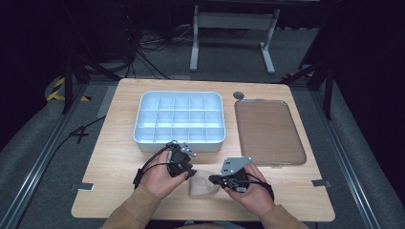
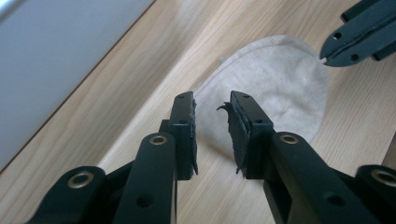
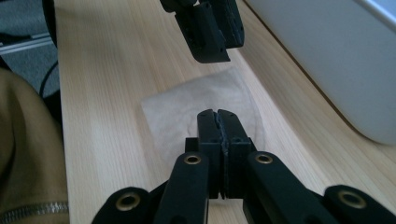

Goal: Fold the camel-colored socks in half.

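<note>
Beige knit sock (image 1: 202,185): soft, folded flat on the wooden tabletop, between the two grippers; one edge pinched in the right gripper (image 3: 217,115).

You'll find nothing to read here: no text, label, brand, number or sign stands on anything on the table or around it.

We see a light wooden table (image 1: 119,157) w/ white compartmented plastic box (image 1: 143,125) at 12, brown translucent tray (image 1: 269,131) at 2, beige cloth piece (image 1: 203,187) at 6.
</note>
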